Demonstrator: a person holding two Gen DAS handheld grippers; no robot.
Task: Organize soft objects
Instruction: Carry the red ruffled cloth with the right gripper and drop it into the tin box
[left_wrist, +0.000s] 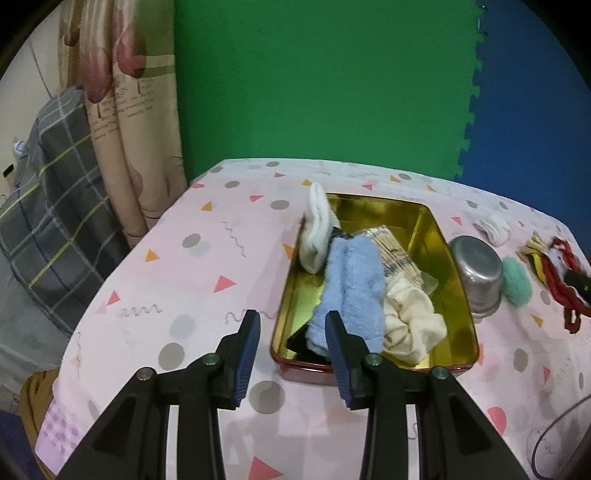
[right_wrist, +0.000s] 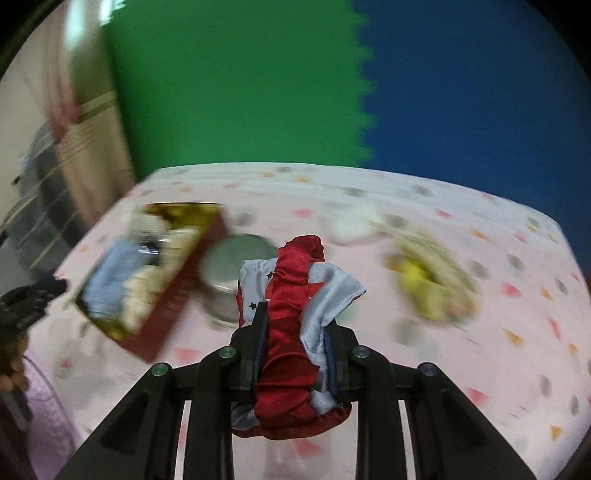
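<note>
Even, fairly bright indoor light with soft shadows, left wrist view sharp with glare off the gold tin (left_wrist: 432, 236), right wrist view heavily motion-smeared across the tablecloth (right_wrist: 424, 354), both bowed by fisheye and black at the corners.

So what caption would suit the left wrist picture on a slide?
Open left gripper poised before a gold tin holding a blue fuzzy sock, white sock and cream scrunchie.
</note>
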